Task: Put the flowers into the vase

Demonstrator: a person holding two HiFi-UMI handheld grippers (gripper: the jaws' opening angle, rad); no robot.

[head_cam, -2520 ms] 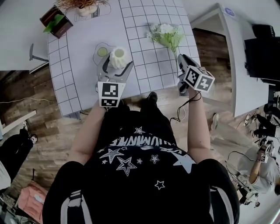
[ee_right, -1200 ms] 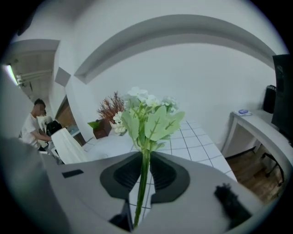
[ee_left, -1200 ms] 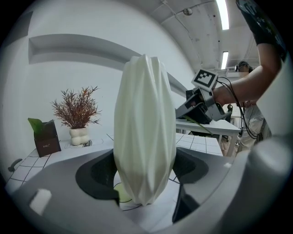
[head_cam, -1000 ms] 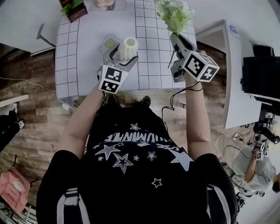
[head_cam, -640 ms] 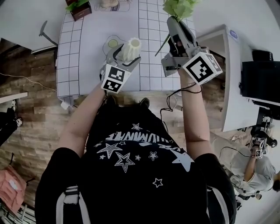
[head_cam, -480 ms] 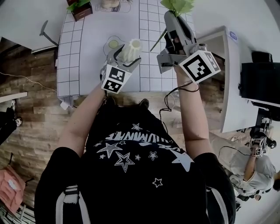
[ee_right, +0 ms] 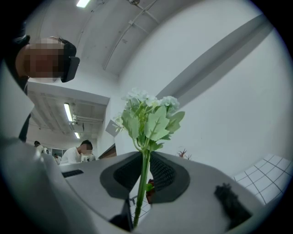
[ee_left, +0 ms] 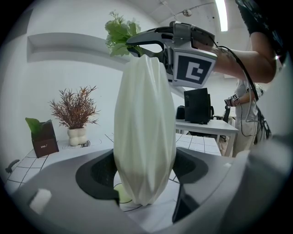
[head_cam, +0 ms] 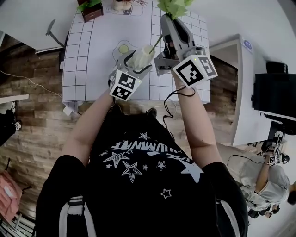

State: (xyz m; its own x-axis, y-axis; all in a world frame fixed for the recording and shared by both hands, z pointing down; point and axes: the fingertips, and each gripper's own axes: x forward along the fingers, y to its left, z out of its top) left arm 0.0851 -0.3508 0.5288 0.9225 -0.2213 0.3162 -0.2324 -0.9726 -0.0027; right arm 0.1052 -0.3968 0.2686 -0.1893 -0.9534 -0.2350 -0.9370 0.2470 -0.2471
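The tall ribbed white vase (head_cam: 141,58) stands on the gridded table (head_cam: 92,55) with my left gripper (head_cam: 138,55) shut on its sides. In the left gripper view the vase (ee_left: 144,132) fills the gap between the jaws of that gripper (ee_left: 144,173). My right gripper (head_cam: 167,18) is raised above and to the right of the vase, shut on the stem of the green and white flowers (head_cam: 173,5). The stem slants down to the vase's mouth; I cannot tell if its end is inside. In the right gripper view the flowers (ee_right: 149,116) rise from the right gripper (ee_right: 145,176).
At the table's far edge stand a dark box with a green plant (head_cam: 91,8) and a pot of dried twigs (head_cam: 122,4). A green round mark (head_cam: 123,47) lies left of the vase. A white desk (head_cam: 236,83) and a monitor (head_cam: 275,95) are to the right.
My right gripper has lifted the flowers and carried them left, so the stem now hangs at the vase's mouth. The left gripper has kept still on the vase.
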